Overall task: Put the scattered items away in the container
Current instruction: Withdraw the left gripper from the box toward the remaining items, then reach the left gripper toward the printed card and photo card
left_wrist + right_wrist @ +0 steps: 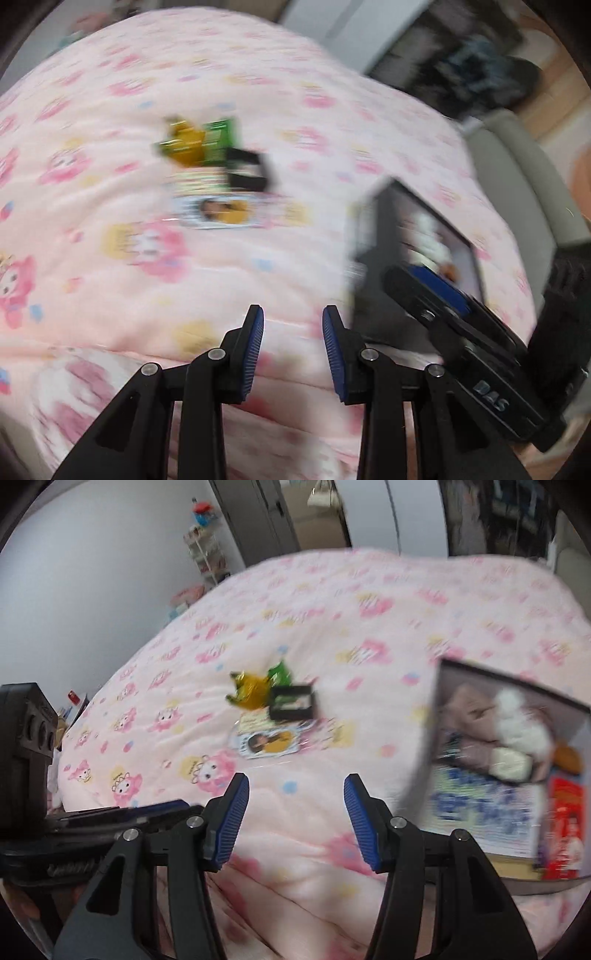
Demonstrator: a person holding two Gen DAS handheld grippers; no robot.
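Scattered on the pink cartoon-print blanket (369, 635) lie crumpled yellow and green wrappers (258, 690), a small black box (293, 701) and a picture card (266, 744). The left wrist view shows the same wrappers (195, 144), black box (247, 170) and card (221, 212). A grey container (495, 679) sits to the right, holding plush toys, a booklet and a red packet. My right gripper (295, 786) hovers open and empty short of the items. My left gripper (293, 314) is open and empty too, with the container (373, 240) on its right. Both views are motion-blurred.
The blanket covers a wide bed. A white wall, a small shelf rack (203, 550) and a door (258, 513) stand beyond its far side. A grey upholstered seat (517, 177) is past the bed's right edge. The right gripper's fingers (436, 286) overlap the container in the left wrist view.
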